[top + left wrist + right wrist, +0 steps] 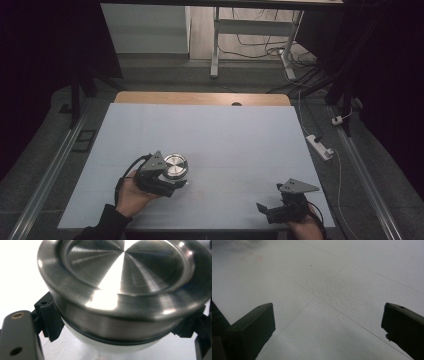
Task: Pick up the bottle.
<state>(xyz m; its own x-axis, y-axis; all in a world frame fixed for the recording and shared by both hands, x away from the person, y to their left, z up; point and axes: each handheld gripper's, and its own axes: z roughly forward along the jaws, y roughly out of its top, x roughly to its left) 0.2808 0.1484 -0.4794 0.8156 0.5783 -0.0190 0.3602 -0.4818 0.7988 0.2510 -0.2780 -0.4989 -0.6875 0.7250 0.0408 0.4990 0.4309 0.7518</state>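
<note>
Left gripper (172, 184): pinching the steel lidded jar (175, 165) near the table (240, 130) front-left corner.
Right gripper (267, 210): spread, empty, front-right corner, well apart.

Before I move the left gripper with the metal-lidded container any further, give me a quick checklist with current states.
1. Left gripper clamped on the container: ok, both pads press its sides below the steel lid.
2. Container level: cannot tell; it looks slightly tilted in the left gripper view.
3. Lid seated: ok, no gap visible at the dark ring.
4. Right gripper out of the way: ok, open, holding nothing, near the table's front right edge.
5. White table ahead free of obstacles: ok.
</note>
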